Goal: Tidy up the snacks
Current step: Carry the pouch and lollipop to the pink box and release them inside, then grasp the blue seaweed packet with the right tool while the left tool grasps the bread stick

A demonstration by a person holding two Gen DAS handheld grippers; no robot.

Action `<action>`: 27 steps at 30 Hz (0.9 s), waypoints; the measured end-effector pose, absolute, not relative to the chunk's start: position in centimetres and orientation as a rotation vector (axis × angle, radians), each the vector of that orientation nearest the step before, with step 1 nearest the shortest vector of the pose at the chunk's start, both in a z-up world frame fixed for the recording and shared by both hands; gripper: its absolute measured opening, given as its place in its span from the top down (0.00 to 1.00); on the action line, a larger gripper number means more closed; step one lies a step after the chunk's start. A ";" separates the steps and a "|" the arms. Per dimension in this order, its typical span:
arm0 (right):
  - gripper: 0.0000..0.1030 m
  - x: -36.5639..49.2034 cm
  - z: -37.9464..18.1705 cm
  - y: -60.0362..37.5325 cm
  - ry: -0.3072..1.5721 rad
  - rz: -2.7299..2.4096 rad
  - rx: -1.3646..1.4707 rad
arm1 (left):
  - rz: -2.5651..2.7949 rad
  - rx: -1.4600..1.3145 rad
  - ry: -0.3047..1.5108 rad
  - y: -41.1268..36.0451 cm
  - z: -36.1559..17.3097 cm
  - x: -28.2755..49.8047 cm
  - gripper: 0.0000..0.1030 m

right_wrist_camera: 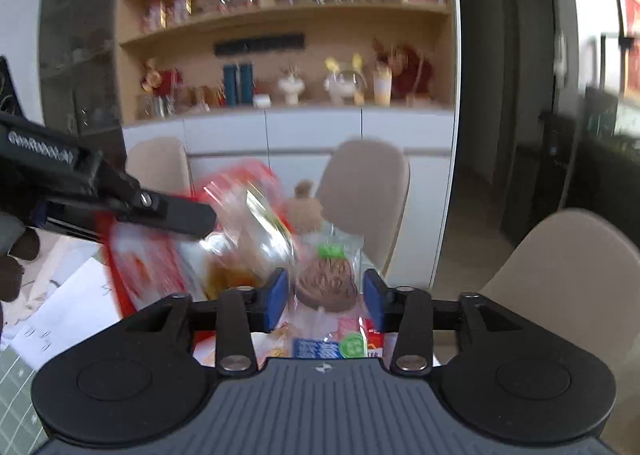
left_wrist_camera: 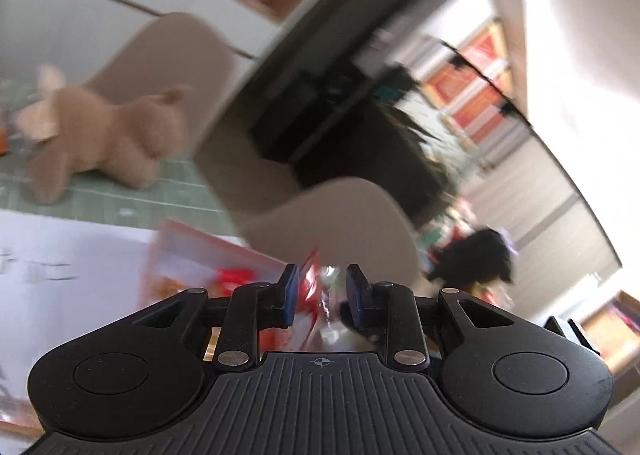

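In the left wrist view my left gripper [left_wrist_camera: 323, 293] is shut on the crumpled edge of a red and clear snack bag [left_wrist_camera: 310, 289]. The right wrist view shows that same gripper [right_wrist_camera: 202, 225] coming in from the left with the blurred bag [right_wrist_camera: 140, 263] hanging off the table. My right gripper [right_wrist_camera: 325, 299] stands open. A clear packet with a brown chocolate piece and a green label [right_wrist_camera: 326, 283] sits between its blue pads [right_wrist_camera: 276, 299], with a thin gap on each side. More snack packs [right_wrist_camera: 332, 347] lie below it.
A brown plush toy [left_wrist_camera: 100, 131] lies on a green cutting mat [left_wrist_camera: 168, 191]. White papers [right_wrist_camera: 76, 311] and a flat orange pack [left_wrist_camera: 192, 255] cover the table. Beige chairs [right_wrist_camera: 368, 191] [right_wrist_camera: 560, 275] stand behind it, before a cabinet with filled shelves [right_wrist_camera: 288, 95].
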State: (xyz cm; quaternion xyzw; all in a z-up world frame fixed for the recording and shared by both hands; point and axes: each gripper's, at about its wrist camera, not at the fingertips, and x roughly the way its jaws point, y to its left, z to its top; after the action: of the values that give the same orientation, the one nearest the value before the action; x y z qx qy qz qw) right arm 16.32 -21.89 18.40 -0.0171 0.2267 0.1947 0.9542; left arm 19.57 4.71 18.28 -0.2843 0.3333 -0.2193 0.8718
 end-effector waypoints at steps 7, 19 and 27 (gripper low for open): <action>0.45 19.9 11.5 -22.0 0.643 0.344 -0.037 | -0.187 -0.373 0.805 9.6 10.9 14.8 0.72; 0.26 11.2 6.0 -14.3 0.805 0.604 0.013 | 0.073 -0.478 0.905 15.8 4.7 4.0 0.72; 0.16 8.0 2.3 -3.0 0.959 0.700 -0.100 | 0.144 -0.480 0.855 17.7 6.0 0.2 0.72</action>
State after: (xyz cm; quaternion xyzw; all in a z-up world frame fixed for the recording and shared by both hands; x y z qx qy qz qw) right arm 7.96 -2.97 2.26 -0.0471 0.4516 0.3295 0.8278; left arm 0.24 17.71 6.04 -0.2301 0.4103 0.0690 0.8797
